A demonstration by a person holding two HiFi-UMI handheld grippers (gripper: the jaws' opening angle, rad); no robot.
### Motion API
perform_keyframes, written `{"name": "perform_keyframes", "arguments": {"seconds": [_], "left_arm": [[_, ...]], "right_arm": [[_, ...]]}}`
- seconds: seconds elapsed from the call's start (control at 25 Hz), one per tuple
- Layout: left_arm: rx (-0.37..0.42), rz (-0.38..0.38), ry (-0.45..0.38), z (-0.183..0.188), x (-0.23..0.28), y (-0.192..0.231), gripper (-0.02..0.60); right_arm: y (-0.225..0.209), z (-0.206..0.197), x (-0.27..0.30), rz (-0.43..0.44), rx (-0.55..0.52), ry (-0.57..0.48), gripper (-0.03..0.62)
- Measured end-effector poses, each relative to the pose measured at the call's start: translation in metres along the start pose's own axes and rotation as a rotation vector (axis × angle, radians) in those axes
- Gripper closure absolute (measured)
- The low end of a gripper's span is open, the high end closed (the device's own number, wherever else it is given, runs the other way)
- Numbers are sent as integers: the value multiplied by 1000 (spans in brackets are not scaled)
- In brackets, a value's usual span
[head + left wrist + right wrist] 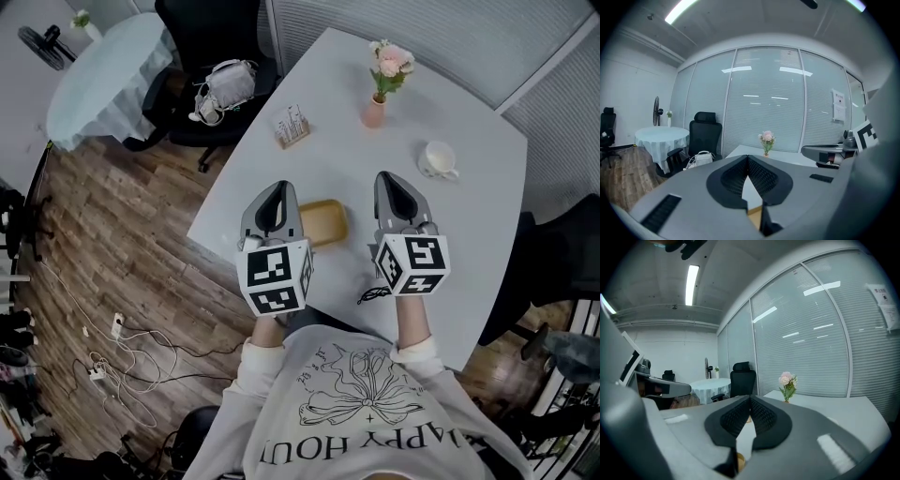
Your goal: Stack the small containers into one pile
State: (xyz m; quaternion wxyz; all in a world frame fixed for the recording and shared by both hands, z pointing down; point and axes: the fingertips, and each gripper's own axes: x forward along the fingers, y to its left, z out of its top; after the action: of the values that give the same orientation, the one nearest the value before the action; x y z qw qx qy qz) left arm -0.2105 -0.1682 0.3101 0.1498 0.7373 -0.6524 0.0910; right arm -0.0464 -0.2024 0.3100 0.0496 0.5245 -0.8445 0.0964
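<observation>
Over the white table, left claw and right claw, clenched empty, flank a rounded tan container.

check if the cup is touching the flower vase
Apart. The head view shows bare table between the cup and the flower vase.

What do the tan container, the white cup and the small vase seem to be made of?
The tan container is probably wood or bamboo: matte, warm even colour. The white cup is likely glazed ceramic: smooth, bright white. The small vase is perhaps ceramic, matte pink, but too small to tell.
</observation>
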Motion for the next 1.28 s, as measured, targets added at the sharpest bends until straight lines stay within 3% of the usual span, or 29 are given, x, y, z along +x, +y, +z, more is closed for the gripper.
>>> {"name": "perform_keyframes", "arguments": {"seconds": [0.56,1.28], "left_arm": [[10,35,-46,13,-17,1,575],[19,42,-44,16,-18,6,575]], "right_arm": [[0,13,-10,-9,8,-35,583],[-8,20,-10,-27,14,-45,583]]}}
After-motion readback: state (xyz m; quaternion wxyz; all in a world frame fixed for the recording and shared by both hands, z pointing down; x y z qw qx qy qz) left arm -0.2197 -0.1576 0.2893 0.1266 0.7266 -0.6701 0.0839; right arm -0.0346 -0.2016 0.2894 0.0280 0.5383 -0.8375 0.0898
